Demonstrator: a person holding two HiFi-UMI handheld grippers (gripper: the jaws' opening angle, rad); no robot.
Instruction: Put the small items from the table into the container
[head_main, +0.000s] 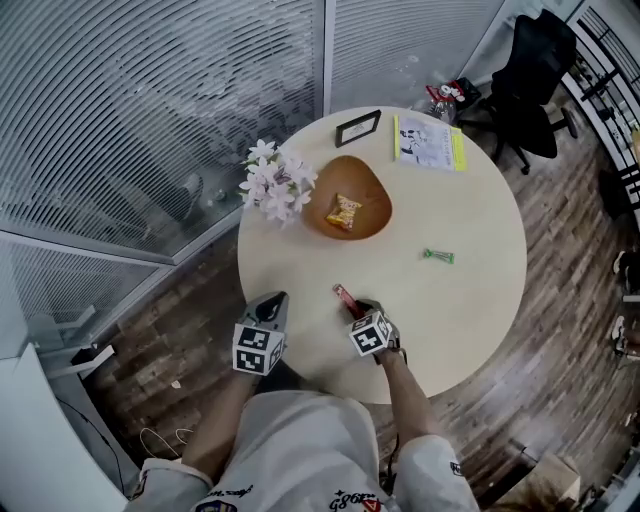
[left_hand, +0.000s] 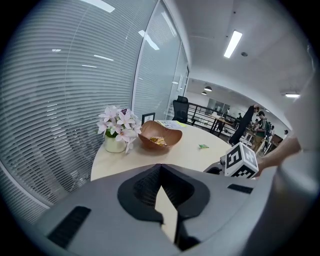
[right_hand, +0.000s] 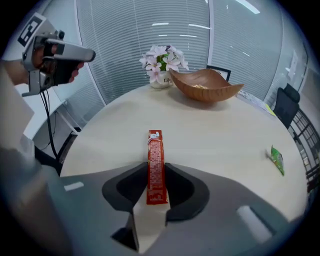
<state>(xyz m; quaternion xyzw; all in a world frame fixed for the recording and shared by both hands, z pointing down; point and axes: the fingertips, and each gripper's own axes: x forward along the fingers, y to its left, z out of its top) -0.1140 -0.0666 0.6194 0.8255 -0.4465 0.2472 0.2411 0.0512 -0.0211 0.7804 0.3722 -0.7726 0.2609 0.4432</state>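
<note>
Pick-up step: clamping red sachet (right_hand: 155, 150) in right gripper (right_hand: 155, 174), left gripper (left_hand: 160, 167) closed and empty. Next, needs lifting into wooden bowl (head_main: 372, 205).

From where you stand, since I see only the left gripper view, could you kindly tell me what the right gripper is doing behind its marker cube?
Observer: The right gripper has its jaws closed on a red stick packet; the right gripper view shows this.
Operator: Thank you. Is the packet off the table?
Observer: I cannot tell. In the right gripper view its far end looks to lie along the table.
Operator: And where does my left gripper sit?
Observer: The head view puts the left gripper at the table's near edge, to the left of the right one.
</note>
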